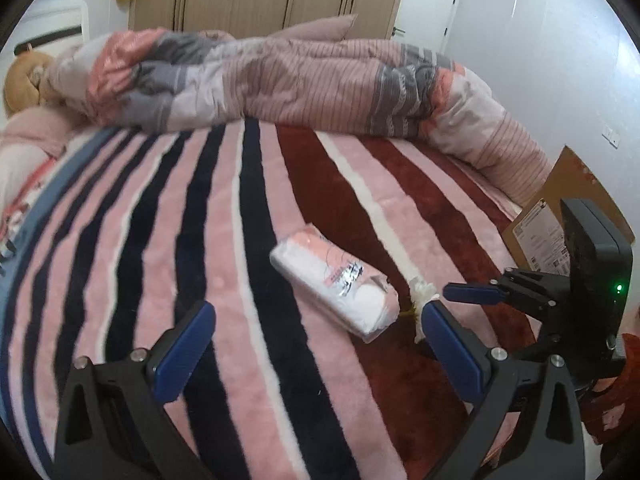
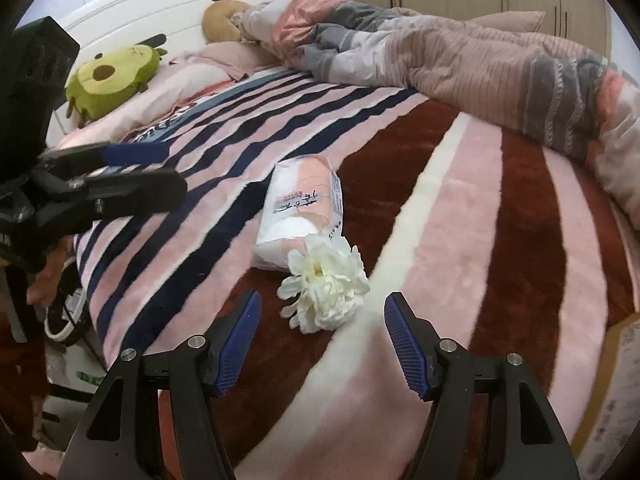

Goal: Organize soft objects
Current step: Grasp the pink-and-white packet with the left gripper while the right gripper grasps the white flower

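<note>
On the bed's striped blanket (image 2: 460, 208) lies a plastic-wrapped pink and white soft bundle (image 2: 300, 212), with a white cloth flower (image 2: 324, 284) touching its near end. The left hand-held gripper (image 1: 316, 344) hangs above the bundle, jaws spread wide and empty. The right hand-held gripper (image 2: 322, 334) hangs just before the flower, jaws parted, holding nothing. A rumpled duvet (image 2: 460, 56) lies along the bed's far side.

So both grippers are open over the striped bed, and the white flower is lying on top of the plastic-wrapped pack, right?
Not quite. The white flower lies on the striped blanket beside the near end of the plastic-wrapped pack, not on top of it; the right wrist view shows this. The rest holds: the left gripper and right gripper both have open jaws with nothing between them.
</note>
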A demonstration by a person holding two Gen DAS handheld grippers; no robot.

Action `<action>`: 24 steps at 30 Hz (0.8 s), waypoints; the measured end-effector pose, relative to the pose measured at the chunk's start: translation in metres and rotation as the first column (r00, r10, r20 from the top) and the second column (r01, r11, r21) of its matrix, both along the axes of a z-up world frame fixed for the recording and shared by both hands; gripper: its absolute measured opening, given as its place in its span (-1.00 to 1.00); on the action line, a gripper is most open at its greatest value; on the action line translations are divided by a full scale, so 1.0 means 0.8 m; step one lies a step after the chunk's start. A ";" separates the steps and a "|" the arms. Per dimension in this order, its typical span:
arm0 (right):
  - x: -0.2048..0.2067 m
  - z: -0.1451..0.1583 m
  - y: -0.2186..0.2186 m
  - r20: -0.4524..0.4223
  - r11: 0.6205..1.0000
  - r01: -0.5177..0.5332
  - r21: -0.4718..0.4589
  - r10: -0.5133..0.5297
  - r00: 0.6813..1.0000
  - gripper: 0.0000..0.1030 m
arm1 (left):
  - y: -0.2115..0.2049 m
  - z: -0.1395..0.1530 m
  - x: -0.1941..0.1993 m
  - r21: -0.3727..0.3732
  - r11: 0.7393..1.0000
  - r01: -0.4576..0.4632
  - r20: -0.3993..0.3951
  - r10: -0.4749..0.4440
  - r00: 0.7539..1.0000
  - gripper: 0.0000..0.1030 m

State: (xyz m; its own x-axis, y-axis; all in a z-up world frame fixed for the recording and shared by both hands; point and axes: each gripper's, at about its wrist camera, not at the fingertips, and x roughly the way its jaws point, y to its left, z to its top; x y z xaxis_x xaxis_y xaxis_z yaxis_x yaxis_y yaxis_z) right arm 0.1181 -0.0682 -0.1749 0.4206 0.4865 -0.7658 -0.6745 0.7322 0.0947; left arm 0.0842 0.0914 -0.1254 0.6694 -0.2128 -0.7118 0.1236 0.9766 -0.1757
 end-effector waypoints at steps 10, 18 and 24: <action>0.015 -0.010 -0.013 -0.032 0.999 0.022 0.033 -0.021 0.999 -0.59 | -0.014 -0.032 0.031 -0.047 0.999 0.027 -0.055 -0.029 0.998 0.98; 0.000 0.009 -0.050 -0.004 0.994 0.099 0.034 -0.099 0.995 -0.60 | -0.038 -0.064 0.067 -0.058 0.997 0.043 -0.124 -0.050 0.991 0.67; 0.007 0.008 -0.063 -0.007 0.993 0.118 0.027 -0.118 0.993 -0.60 | -0.049 -0.076 0.084 -0.046 0.999 -0.003 -0.130 -0.003 0.992 0.50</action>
